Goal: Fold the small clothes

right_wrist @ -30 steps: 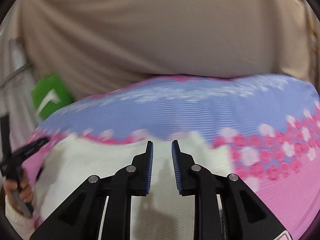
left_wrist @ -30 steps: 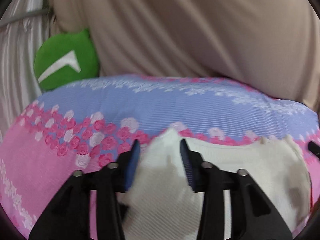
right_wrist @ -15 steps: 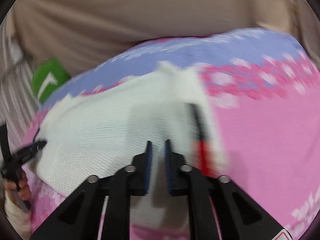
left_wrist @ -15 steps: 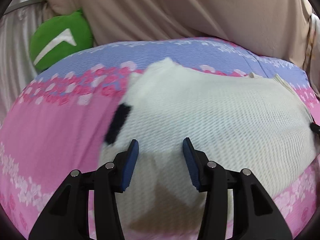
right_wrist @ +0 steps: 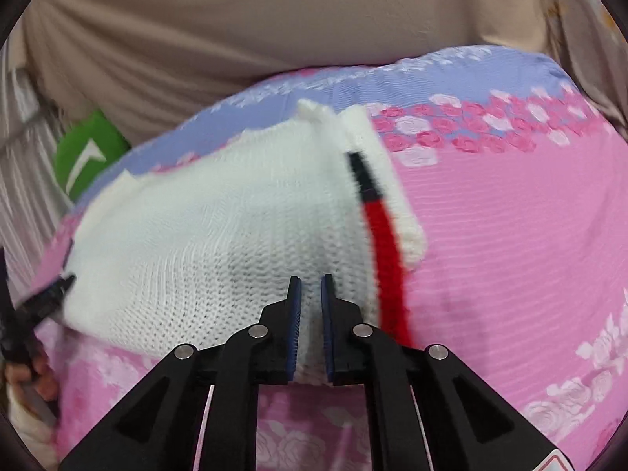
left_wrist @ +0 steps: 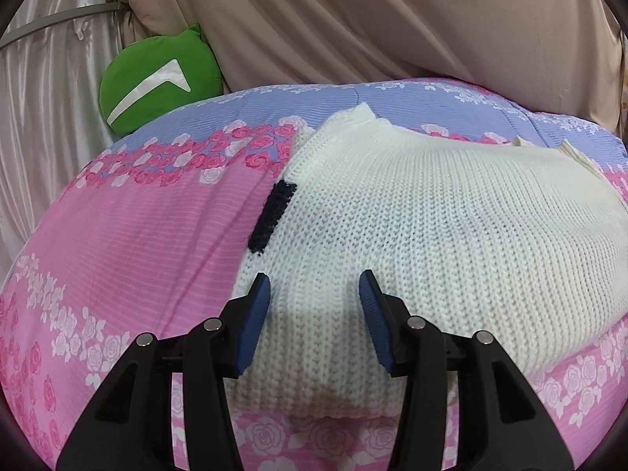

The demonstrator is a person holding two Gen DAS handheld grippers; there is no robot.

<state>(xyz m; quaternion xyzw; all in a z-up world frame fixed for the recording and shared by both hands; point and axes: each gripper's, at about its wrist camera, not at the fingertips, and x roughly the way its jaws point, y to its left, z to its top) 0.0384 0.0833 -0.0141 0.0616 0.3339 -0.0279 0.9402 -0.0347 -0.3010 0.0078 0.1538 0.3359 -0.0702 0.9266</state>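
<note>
A small white knit sweater lies folded on a pink and blue floral bedspread. It has a dark stripe at its left edge. In the right wrist view the sweater shows a black and red stripe along its right side. My left gripper is open, jaws wide apart over the sweater's near left part. My right gripper is shut on the sweater's near edge, with knit fabric between the pads.
A green round cushion sits at the back left against beige drapery. Silvery curtain hangs at the left. The left gripper and the hand holding it show at the left edge of the right wrist view.
Both grippers have pulled back toward the near edge, so more of the sweater shows. The right gripper's jaws have closed from slightly open onto the fabric. The left stayed open.
</note>
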